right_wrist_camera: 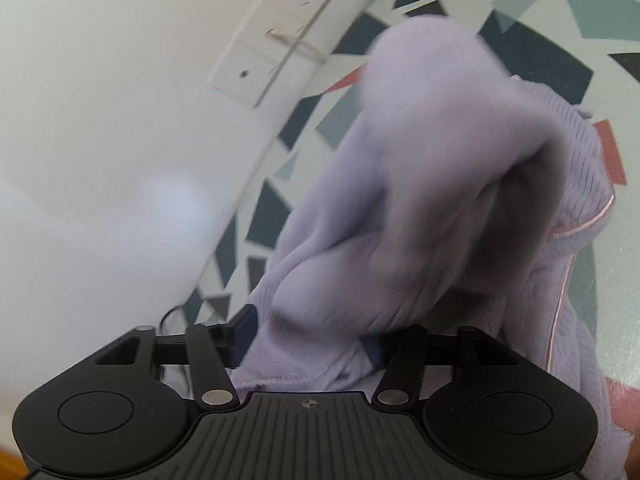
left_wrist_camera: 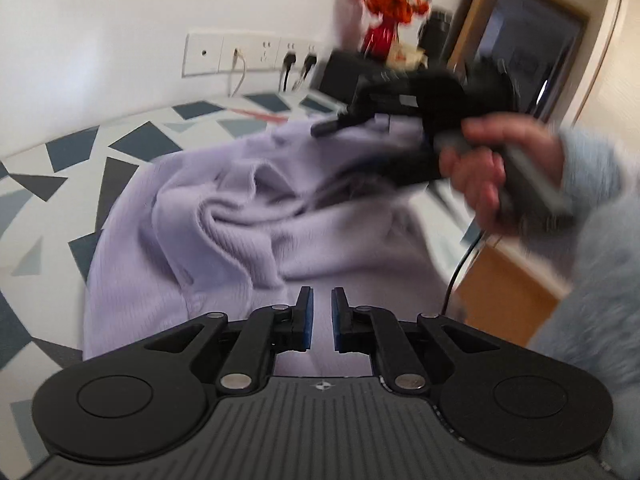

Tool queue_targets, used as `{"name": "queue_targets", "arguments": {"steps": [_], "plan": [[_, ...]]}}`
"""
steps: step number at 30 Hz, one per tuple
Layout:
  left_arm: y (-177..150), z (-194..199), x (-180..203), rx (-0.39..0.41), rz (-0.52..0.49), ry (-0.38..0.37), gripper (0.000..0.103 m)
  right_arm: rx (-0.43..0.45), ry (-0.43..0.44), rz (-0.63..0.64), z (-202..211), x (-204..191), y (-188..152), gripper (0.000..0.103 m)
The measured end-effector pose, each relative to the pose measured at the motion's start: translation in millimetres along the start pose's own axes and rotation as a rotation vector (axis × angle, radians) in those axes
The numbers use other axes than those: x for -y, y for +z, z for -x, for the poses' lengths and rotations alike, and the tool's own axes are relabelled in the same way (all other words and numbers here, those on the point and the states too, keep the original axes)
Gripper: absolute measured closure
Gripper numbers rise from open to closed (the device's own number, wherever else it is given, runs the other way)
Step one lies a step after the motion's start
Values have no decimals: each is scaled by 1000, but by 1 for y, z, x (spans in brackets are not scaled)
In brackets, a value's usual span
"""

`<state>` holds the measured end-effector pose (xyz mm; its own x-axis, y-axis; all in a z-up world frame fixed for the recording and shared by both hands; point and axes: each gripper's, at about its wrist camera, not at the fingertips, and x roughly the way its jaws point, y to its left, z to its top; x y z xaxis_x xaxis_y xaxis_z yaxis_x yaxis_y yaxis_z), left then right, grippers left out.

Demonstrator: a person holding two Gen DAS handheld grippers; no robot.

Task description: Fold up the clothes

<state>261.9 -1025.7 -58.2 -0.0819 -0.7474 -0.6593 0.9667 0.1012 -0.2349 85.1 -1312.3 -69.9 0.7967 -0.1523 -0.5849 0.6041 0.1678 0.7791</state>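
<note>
A lilac ribbed garment [left_wrist_camera: 248, 216] lies crumpled on the patterned table. My left gripper [left_wrist_camera: 321, 312] hovers just above its near part, the jaws a narrow gap apart with nothing between them. My right gripper [left_wrist_camera: 348, 120], held in a hand, is over the far right of the garment and blurred. In the right wrist view the lilac garment [right_wrist_camera: 420, 200] hangs bunched between the wide-spread fingers of my right gripper [right_wrist_camera: 308, 340], blurred by motion. The blue pads are mostly hidden by the cloth.
The table [left_wrist_camera: 64, 152] has a white top with dark blue and grey shards. A wall socket strip [left_wrist_camera: 248, 52] with plugged cables stands behind it. A red vase with orange flowers [left_wrist_camera: 384, 12] and dark boxes stand at the far right. A wooden cabinet [left_wrist_camera: 504, 300] is below right.
</note>
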Motion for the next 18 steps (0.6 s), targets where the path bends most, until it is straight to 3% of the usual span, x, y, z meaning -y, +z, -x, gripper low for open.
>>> {"name": "queue_targets", "arguments": {"steps": [1, 2, 3, 4, 5, 6, 8, 12, 14, 15, 16, 18], "plan": [[0, -2, -1, -6, 3, 42, 92, 15, -4, -18, -1, 1, 3, 66], [0, -4, -2, -9, 8, 84, 84, 30, -7, -37, -2, 1, 6, 70], [0, -3, -8, 5, 29, 136, 77, 46, -2, -56, -1, 2, 9, 81], [0, 1, -15, 31, 48, 201, 52, 59, 5, -58, 0, 1, 12, 88], [0, 5, -22, 58, 66, 265, 25, 64, -1, -41, 3, -2, 14, 88], [0, 8, -30, 89, 77, 316, 20, 68, -8, -23, 5, -6, 16, 88], [2, 9, -48, 123, 97, 375, 15, 61, -38, 2, 11, -14, 20, 84], [13, -11, -73, 67, 165, 419, 13, 84, -96, -78, 25, -12, 20, 67], [18, -17, -65, 80, 140, 390, 13, 111, -109, -88, 34, -13, 17, 60], [18, -19, -59, 97, 108, 361, 13, 125, -117, -92, 39, -13, 15, 49], [17, -20, -53, 112, 76, 333, 11, 149, -141, -86, 49, -12, 16, 44], [17, -31, -42, 119, -2, 313, 8, 199, -151, -62, 62, -11, 16, 44]]}}
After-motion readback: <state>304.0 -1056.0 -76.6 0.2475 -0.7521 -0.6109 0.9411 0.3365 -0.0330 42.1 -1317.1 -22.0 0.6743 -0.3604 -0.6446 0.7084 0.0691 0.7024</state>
